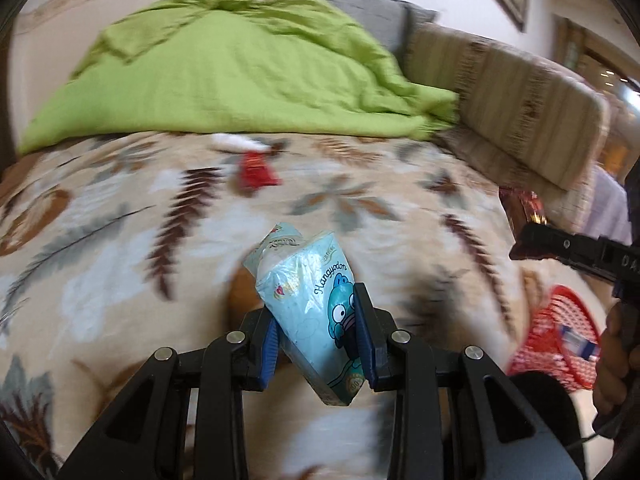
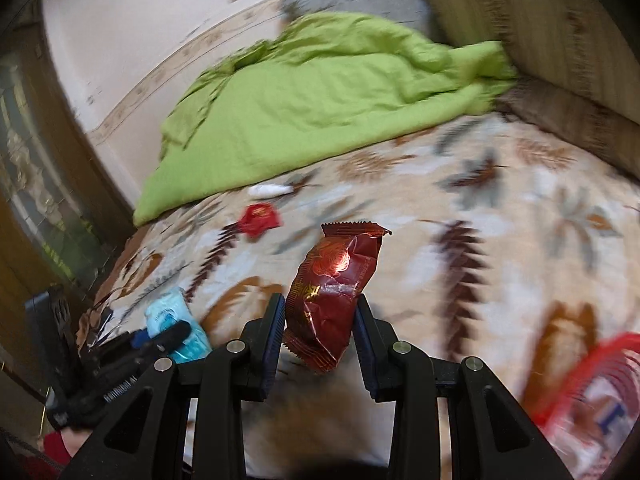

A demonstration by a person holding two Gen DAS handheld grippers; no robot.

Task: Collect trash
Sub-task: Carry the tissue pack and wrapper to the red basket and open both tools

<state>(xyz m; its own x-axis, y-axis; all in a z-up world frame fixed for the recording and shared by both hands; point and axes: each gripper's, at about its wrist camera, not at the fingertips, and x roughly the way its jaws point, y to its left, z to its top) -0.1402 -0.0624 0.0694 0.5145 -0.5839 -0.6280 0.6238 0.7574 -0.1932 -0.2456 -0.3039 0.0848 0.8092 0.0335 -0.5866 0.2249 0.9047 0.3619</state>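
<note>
The left gripper (image 1: 316,336) clamps a pale-blue cartoon-printed tissue packet (image 1: 308,300), long axis tilted far-left. The right gripper (image 2: 320,336) pinches a dark-red foil snack wrapper (image 2: 332,296), pointing far-right, above the leaf-patterned bedspread (image 2: 500,240).

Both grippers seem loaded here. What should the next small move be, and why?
Probably carry both loads to the red basket and release. The left gripper clamps a blue tissue pack, the right gripper a dark red wrapper, so neither can take more.
</note>
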